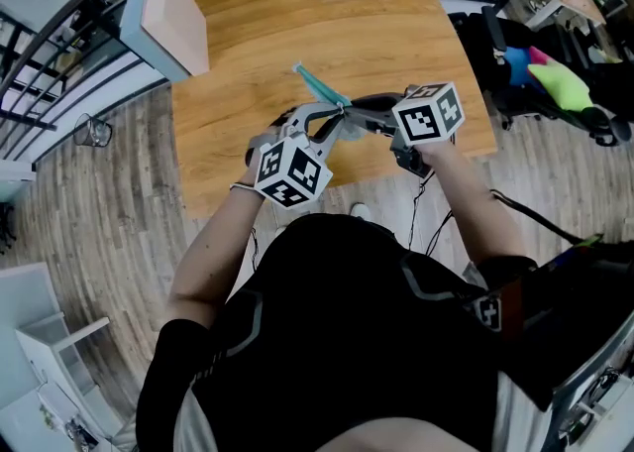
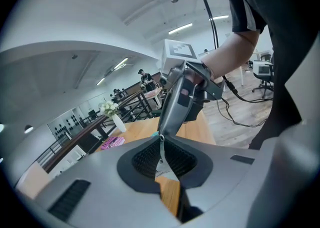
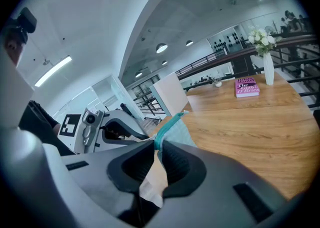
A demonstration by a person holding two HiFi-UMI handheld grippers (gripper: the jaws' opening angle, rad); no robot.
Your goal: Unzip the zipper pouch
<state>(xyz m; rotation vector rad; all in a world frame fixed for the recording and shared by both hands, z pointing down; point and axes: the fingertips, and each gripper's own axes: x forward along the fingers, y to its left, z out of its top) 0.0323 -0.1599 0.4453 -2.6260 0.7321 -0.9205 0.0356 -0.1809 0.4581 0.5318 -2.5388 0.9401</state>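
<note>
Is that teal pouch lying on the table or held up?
Held up: left hand-held gripper and right hand-held gripper pinch the pouch above the table.

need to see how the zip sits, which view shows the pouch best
The right gripper view: the pouch sits close up, teal edge and pale cloth pinched in the right gripper. The head view shows only a teal strip against the table. The left gripper view shows just a thin sliver of it between the left gripper's closed jaws.
</note>
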